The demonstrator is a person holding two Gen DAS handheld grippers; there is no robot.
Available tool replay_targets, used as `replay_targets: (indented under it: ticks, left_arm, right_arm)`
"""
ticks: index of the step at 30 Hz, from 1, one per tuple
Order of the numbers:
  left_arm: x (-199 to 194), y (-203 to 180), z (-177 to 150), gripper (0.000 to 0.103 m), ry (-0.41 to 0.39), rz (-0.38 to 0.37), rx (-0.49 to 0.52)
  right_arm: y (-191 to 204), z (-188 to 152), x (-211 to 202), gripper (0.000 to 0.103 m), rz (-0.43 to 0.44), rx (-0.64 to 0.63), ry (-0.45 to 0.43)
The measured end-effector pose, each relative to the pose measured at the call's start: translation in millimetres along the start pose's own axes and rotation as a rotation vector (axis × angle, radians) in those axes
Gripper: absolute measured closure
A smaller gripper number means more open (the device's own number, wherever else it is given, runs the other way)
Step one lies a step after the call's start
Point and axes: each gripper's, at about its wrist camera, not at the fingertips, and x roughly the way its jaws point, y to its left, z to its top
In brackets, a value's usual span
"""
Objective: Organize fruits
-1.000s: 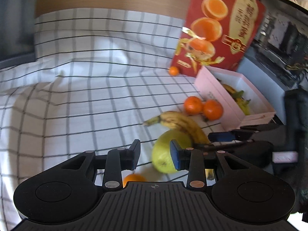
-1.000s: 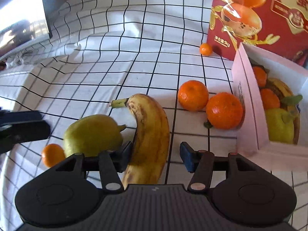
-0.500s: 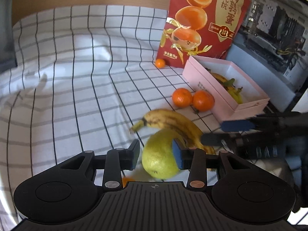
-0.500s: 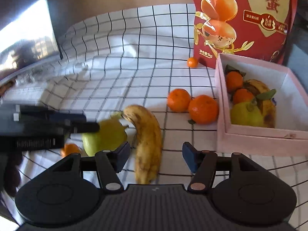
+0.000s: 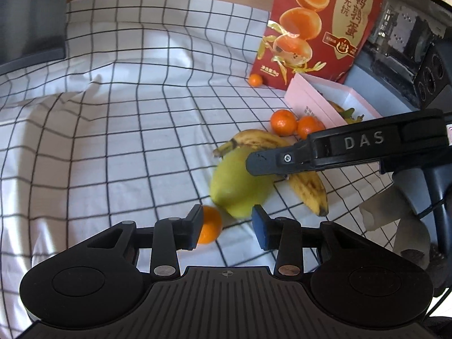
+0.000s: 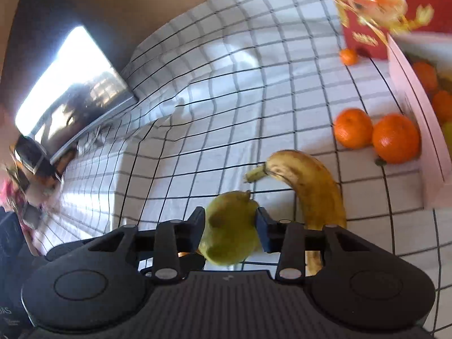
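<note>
Right tongs just closed, gripping pear beside banana; left tongs open, closing lately, tangerine just ahead

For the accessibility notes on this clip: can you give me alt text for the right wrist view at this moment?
The right gripper is shut on a yellow-green pear above a white black-checked tablecloth. A spotted yellow banana lies just right of it, with two round orange tangerines beyond, against a pink cardboard box already holding fruit.
</note>
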Motion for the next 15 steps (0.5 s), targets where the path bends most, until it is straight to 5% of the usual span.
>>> replay_targets:
  ticks: [10,12,15]
  left_arm:
    - [-12,-7,-8,0.061,-0.01,0.055,0.115]
    - [-12,-3,-5,0.061,-0.017,0.061,0.099]
    - [-12,-1,-1,0.061,-0.026,0.064,0.07]
  right_arm:
    - [17,-15,4,0.063,0.036,-0.062,0.067]
    - [14,-10,-3,0.058,0.015,-0.053,0.027]
    - [8,5,-6,0.038,-0.072,-0.081,-0.049]
